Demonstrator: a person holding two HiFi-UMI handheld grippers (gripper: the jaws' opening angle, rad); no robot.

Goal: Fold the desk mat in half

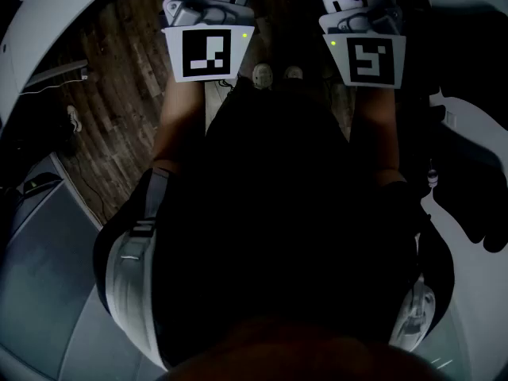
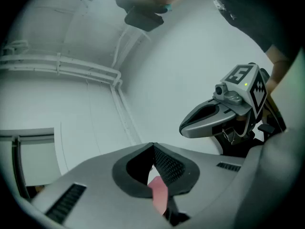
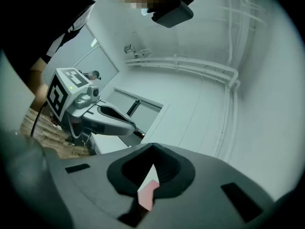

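Note:
No desk mat shows in any view. In the head view I look straight down a dark-clothed body; the left gripper's marker cube (image 1: 208, 52) and the right gripper's marker cube (image 1: 369, 54) are held side by side in front, with their jaws cut off by the top edge. In the left gripper view my left gripper (image 2: 153, 148) is shut, tips meeting, nothing between them; the right gripper (image 2: 209, 119) hangs to its right. In the right gripper view my right gripper (image 3: 152, 150) is likewise shut and empty, with the left gripper (image 3: 102, 118) at its left.
Both grippers face a white wall with pipes (image 2: 62, 67) running along it. A wooden floor (image 1: 119, 101) lies below, with the person's shoes (image 1: 263, 74) and a white cable (image 1: 49, 86) on it. A grey slab (image 1: 40, 292) fills the lower left corner.

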